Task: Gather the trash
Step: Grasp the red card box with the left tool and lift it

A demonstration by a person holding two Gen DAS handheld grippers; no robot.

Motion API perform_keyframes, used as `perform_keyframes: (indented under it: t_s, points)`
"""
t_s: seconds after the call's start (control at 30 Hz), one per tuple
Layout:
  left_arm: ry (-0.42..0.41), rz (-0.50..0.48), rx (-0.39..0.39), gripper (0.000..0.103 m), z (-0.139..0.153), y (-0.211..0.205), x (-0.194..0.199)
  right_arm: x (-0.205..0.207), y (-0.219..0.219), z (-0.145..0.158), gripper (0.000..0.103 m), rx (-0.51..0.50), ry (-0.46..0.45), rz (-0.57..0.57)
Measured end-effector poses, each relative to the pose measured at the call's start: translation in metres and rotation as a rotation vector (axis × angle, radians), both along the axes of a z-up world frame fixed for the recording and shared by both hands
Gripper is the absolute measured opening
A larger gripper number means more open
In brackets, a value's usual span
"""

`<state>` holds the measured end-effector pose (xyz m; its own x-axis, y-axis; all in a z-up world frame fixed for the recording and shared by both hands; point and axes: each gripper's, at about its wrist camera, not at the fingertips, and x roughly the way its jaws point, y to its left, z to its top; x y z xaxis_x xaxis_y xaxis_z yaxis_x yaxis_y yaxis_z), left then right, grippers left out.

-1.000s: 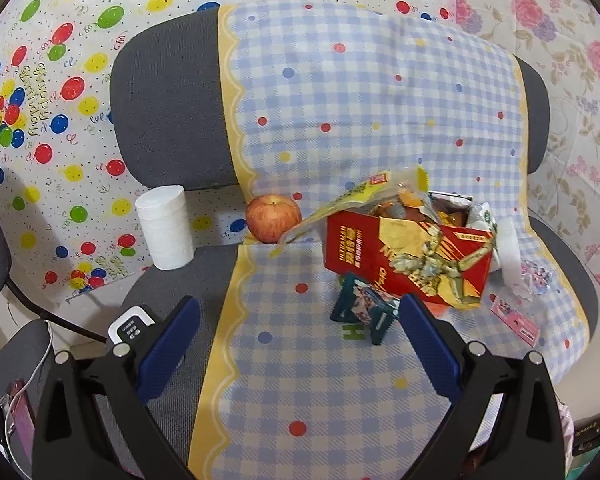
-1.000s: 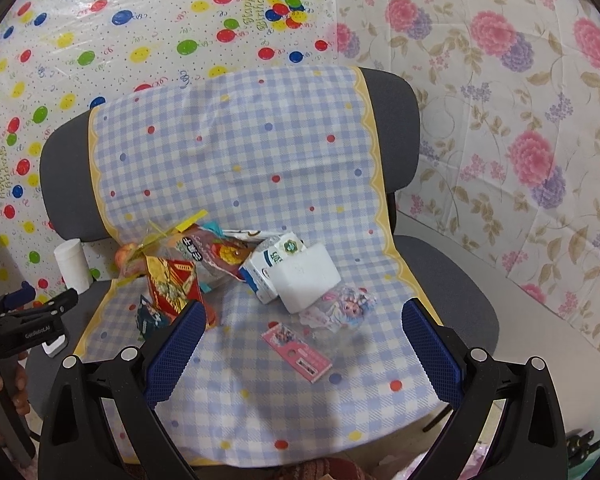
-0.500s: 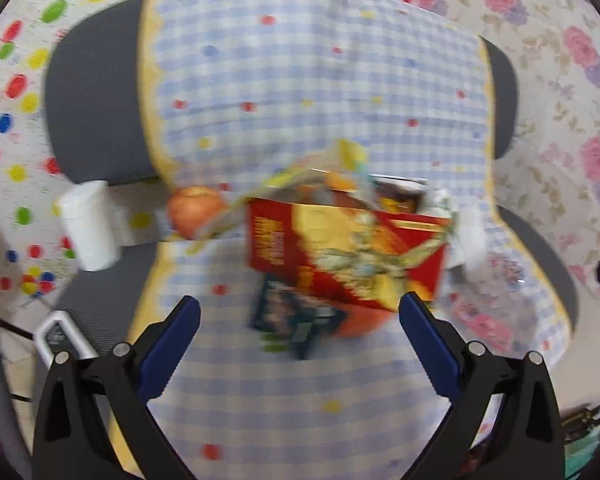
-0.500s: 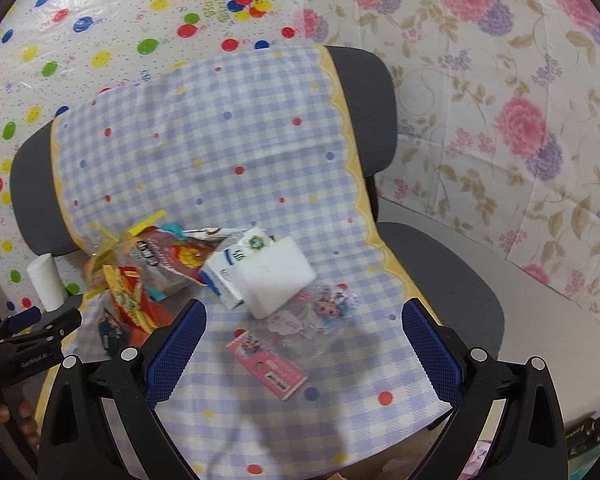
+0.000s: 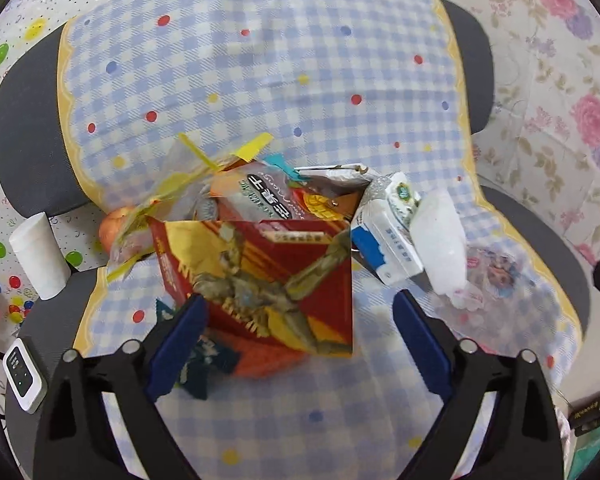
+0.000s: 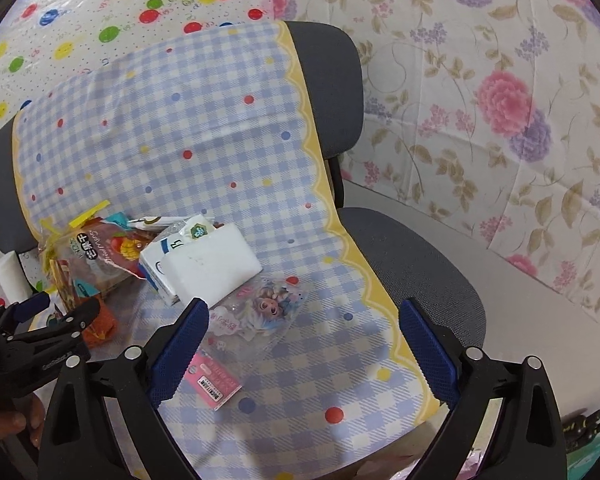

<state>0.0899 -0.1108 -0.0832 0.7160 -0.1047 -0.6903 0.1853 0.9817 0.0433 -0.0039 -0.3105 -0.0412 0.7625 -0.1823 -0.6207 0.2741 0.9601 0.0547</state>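
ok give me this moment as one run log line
left gripper: open, jaws just closing, astride red packet, not gripping | right gripper: open, empty, over pink card | trash uncollected on chair cloth

1. A grey office chair [image 6: 416, 264] carries everything, draped with a blue-checked dotted cloth [image 6: 204, 136].
2. On the cloth's seat lies a heap of wrappers: a red snack bag [image 5: 260, 280], a blue-and-white carton [image 5: 384, 240], a white packet [image 6: 208, 268].
3. Nearer the front edge: a clear cartoon-print packet [image 6: 268, 304] and a pink packet [image 6: 214, 380].
4. A white roll [image 5: 40, 256] stands beside the cloth.

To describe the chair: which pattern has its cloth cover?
Blue-and-white check with coloured dots and yellow edge, cloth cover; right wrist view.
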Motion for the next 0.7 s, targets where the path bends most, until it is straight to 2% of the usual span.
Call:
perform_keyframes:
  t_s: [0.1, 0.2, 0.33, 0.43, 0.5, 0.57, 0.7]
  points:
    - [0.024, 0.041, 0.038, 0.079, -0.007, -0.007, 0.012, 0.002, -0.004, -0.005, 0.091, 0.031, 0.010, 0.018]
    - [0.051, 0.078, 0.058, 0.066, -0.014, -0.006, 0.018, 0.004, -0.004, -0.009, 0.072, 0.042, 0.032, 0.030]
    - [0.047, 0.084, 0.062, 0.051, -0.011, 0.003, 0.013, 0.002, 0.000, -0.013, 0.070, 0.053, 0.043, 0.047]
    - [0.024, 0.078, 0.057, 0.030, -0.004, 0.017, 0.004, 0.000, 0.010, -0.012, 0.066, 0.052, 0.041, 0.071]
    - [-0.004, 0.072, 0.052, 0.008, 0.005, 0.030, -0.004, -0.001, 0.016, -0.010, 0.064, 0.053, 0.031, 0.091]
    - [-0.049, 0.059, 0.034, 0.001, 0.017, 0.045, -0.014, -0.002, 0.024, -0.007, 0.060, 0.049, 0.022, 0.110]
    - [-0.145, 0.033, -0.031, 0.000, 0.042, 0.083, -0.037, -0.006, 0.038, -0.002, 0.055, 0.045, 0.003, 0.141]
